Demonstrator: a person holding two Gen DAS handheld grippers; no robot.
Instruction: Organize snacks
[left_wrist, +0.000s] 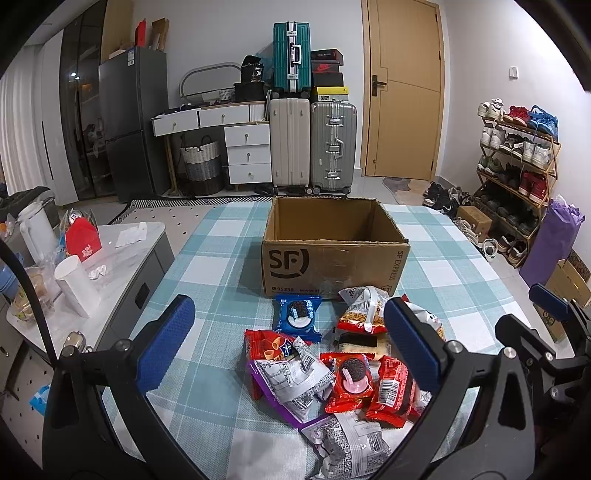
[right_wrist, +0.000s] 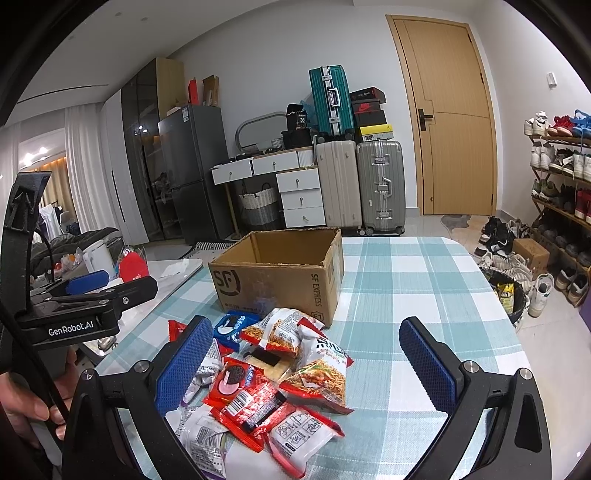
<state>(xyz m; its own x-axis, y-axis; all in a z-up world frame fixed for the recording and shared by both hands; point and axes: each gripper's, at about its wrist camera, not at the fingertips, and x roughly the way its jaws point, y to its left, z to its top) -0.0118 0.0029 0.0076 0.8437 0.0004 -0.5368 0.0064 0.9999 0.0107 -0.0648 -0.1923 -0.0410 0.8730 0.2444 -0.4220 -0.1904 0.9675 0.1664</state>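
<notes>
A pile of snack packets (left_wrist: 332, 369) (right_wrist: 273, 380) lies on the checked tablecloth in front of an open, empty SF cardboard box (left_wrist: 332, 258) (right_wrist: 280, 280). The pile holds a blue Oreo pack (left_wrist: 298, 314) (right_wrist: 232, 326), a red Oreo pack (left_wrist: 351, 380) (right_wrist: 232, 382), noodle snack bags (left_wrist: 364, 310) (right_wrist: 317, 373) and purple-and-white packets (left_wrist: 291, 384). My left gripper (left_wrist: 290, 332) hangs open above the pile with nothing between its blue pads. My right gripper (right_wrist: 310, 354) is open too, over the pile's right side, and shows at the right edge of the left wrist view (left_wrist: 546, 302).
A side counter (left_wrist: 122, 258) at the left carries a white cup (left_wrist: 75, 286), a kettle (left_wrist: 35, 229) and a red gift box (left_wrist: 82, 240). Suitcases (left_wrist: 314, 144), drawers and a door stand behind the table. A shoe rack (left_wrist: 517, 166) and a bin (right_wrist: 506, 295) are to the right.
</notes>
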